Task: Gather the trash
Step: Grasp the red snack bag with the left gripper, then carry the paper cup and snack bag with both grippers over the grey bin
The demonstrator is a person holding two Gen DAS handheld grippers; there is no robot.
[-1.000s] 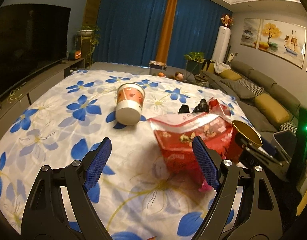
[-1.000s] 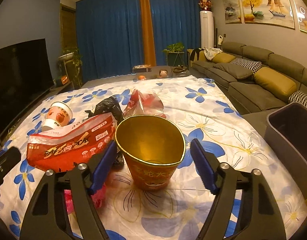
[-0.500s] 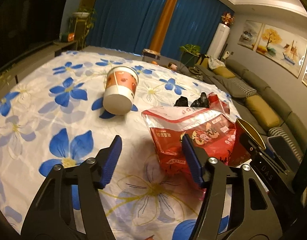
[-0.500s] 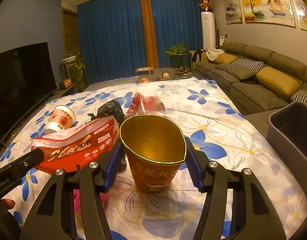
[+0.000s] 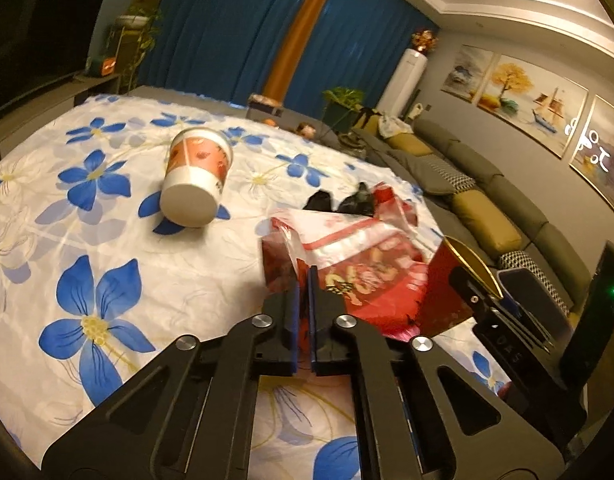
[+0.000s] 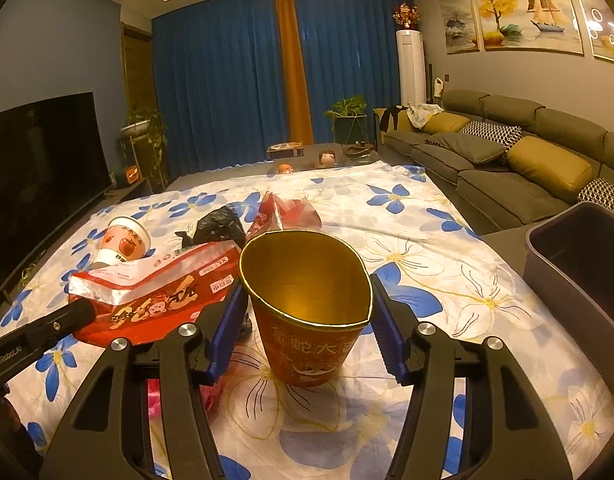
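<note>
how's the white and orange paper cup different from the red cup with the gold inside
The white and orange paper cup lies on its side, free of both grippers; the red cup with the gold inside stands upright, squeezed by the right gripper. The red cup's rim is pinched out of round; the paper cup's base looks round. Both are open-topped and sit on the floral cloth.

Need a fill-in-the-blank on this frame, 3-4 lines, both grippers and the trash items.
1. The left gripper has its jaws closed on the edge of the red snack ____.
2. The right gripper squeezes a red paper tub whose inside is ____ in colour.
3. The small paper cup with the white base lies on its ____ on the floral cloth.
4. The dark bin stands to the ____ of the tub in the right wrist view.

Missing words: bag; gold; side; right
</note>
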